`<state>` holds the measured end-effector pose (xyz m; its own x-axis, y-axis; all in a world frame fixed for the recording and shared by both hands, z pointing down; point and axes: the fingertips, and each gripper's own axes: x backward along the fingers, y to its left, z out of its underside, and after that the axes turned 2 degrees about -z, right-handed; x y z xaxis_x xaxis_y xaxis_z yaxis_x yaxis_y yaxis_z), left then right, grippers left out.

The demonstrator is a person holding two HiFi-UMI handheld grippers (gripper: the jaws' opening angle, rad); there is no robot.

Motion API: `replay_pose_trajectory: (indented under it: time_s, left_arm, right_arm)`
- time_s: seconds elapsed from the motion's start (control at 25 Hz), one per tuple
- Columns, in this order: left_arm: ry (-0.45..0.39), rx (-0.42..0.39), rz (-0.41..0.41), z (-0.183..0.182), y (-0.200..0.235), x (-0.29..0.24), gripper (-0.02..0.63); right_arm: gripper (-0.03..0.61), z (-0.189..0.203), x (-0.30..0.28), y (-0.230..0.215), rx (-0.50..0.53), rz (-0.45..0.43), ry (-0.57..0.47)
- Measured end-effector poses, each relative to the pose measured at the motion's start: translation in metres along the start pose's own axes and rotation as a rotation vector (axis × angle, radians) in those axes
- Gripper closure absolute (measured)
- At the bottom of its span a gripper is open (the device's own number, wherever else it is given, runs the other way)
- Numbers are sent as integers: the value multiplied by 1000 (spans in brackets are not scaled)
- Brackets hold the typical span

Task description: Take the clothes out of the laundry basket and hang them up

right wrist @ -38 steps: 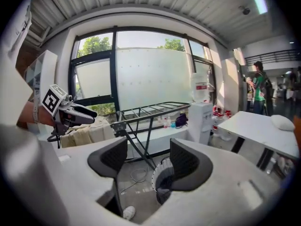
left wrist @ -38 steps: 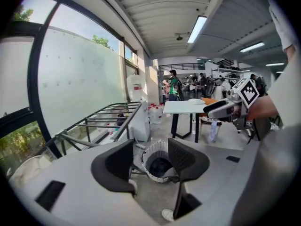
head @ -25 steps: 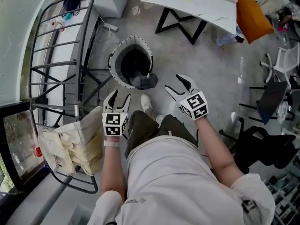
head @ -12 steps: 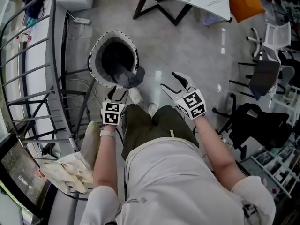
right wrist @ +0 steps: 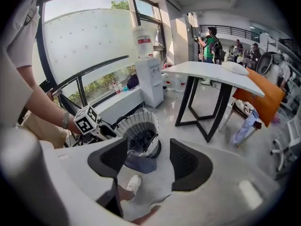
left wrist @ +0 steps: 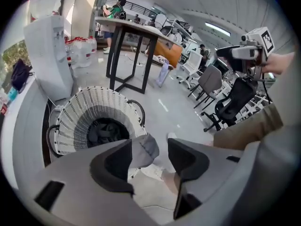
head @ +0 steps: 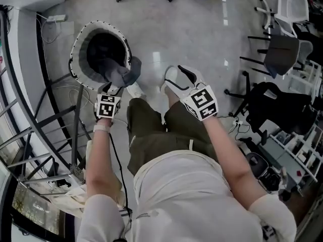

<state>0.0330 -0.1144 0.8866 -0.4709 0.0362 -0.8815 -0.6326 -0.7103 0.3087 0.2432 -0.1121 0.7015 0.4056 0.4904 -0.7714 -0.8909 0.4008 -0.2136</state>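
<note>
Clothes [head: 122, 73] spill over the rim of the laundry basket [head: 75, 59], upper left of the frame; my left hand-held gripper [head: 111, 89] and right hand-held gripper [head: 177, 79] both gape wide, holding nothing.

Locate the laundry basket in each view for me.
Head view: laundry basket upper left, seen from above.
Left gripper view: lower left, its white wall showing.
Right gripper view: centre, below the window.
Shared landmark: the grey garment hanging over its rim.
</note>
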Motion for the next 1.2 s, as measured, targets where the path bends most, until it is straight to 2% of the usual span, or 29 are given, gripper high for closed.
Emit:
replay_pose_trajectory:
  time_s: [0.16, 0.4, 0.48, 0.76, 0.84, 0.92, 1.0, 1.08, 1.2]
  left_arm:
    - [89, -1, 8, 25, 10, -46, 388]
    - [148, 8, 6, 44, 14, -105, 359]
    - [165, 54, -10, 52, 17, -122, 343]
    - [183, 217, -38, 74, 20, -162, 345]
    - [176, 246, -19, 74, 14, -165, 405]
    - [171, 230, -17, 73, 8, -163, 465]
    - [168, 200, -43, 70, 5, -156, 510]
    - [167, 201, -74, 68, 3, -147, 560]
    - [170, 246, -90, 66, -1, -131, 584]
  right_arm:
    - [299, 32, -7, -3, -29, -10, 38]
    - [299, 69, -10, -15, -19, -34, 105]
    - [299, 78, -8, -23, -22, -33, 127]
    - [299, 105, -5, -59, -39, -7, 181]
    - [299, 104, -4, -67, -62, 1, 175]
    - [299, 101, -3, -73, -69, 4, 165]
    - [299, 98, -1, -78, -64, 8, 162]
    - [299, 91, 2, -80, -60, 6, 158]
    - [299, 75, 5, -82, -43, -3, 144]
